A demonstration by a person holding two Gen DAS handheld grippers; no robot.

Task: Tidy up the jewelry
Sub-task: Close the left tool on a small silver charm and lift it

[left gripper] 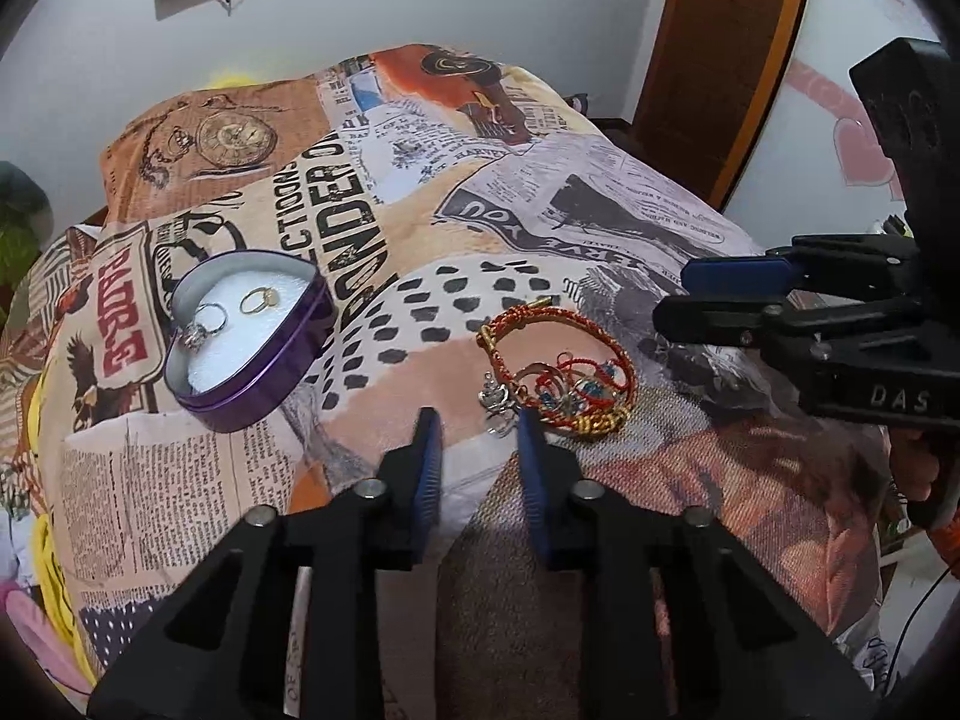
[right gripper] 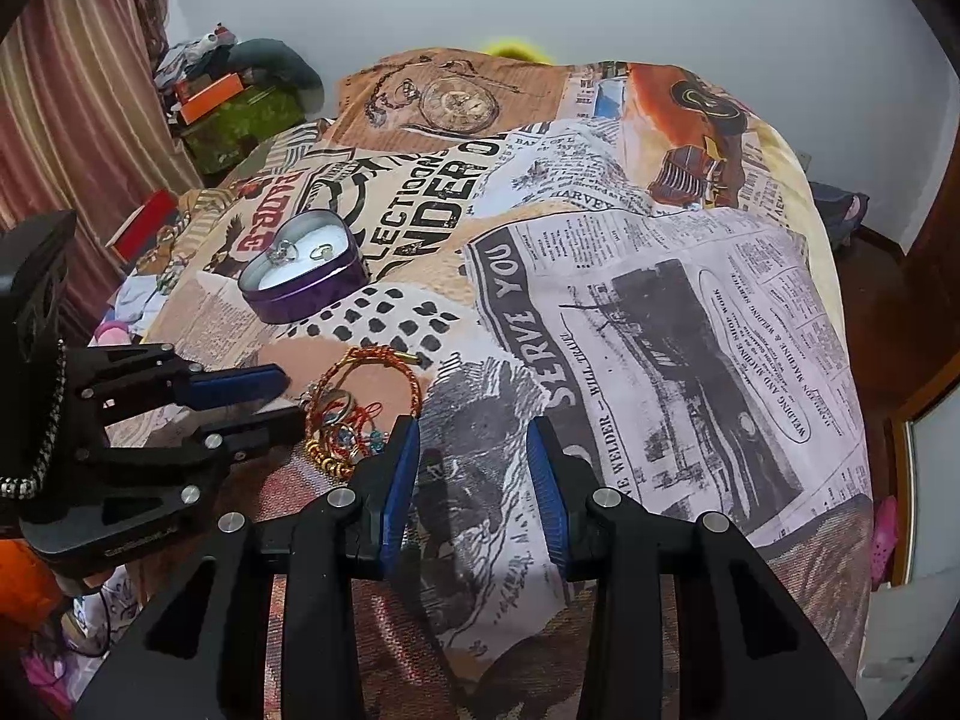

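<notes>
Left wrist view: the left gripper (left gripper: 477, 426) hangs at 6 o'clock with its jaws spread and nothing between them, its right tip just beside a silver charm (left gripper: 495, 401). At 5 o'clock from centre lies the pile of jewelry (left gripper: 564, 381): a red and gold bracelet tangled with red thread, blue beads and gold beads, all loose on the bedspread (left gripper: 600, 210). At 9 o'clock sits the heart-shaped tin (left gripper: 249, 333), purple-walled with a white pad inside, holding a gold ring (left gripper: 259, 299) and a silver ring (left gripper: 204, 324). So I judge the sorting under way: two rings put away, the tangled pile and the charm left. At 3 o'clock the right gripper (left gripper: 696, 294) reaches in, jaws parted and empty; its body reads "DAS". The bedspread print reads "PADRE" and, cut off, "ECTIONS" and "ONDER O".

Right wrist view: the right gripper (right gripper: 474, 438) sits at 6 o'clock, jaws spread over bare cloth, holding nothing. The jewelry pile (right gripper: 348, 414) lies at 8 o'clock, touching its left tip. The left gripper (right gripper: 282, 402) comes in at 9 o'clock, jaws apart. The tin (right gripper: 306, 276) stands at 10 o'clock with both rings inside. Readable print: "SERVE YOU", "LECTIONS", "HARVEY", "WELDER — WILL TRAVEL", "WELDING AND MACHINE SHOP WORK".
</notes>
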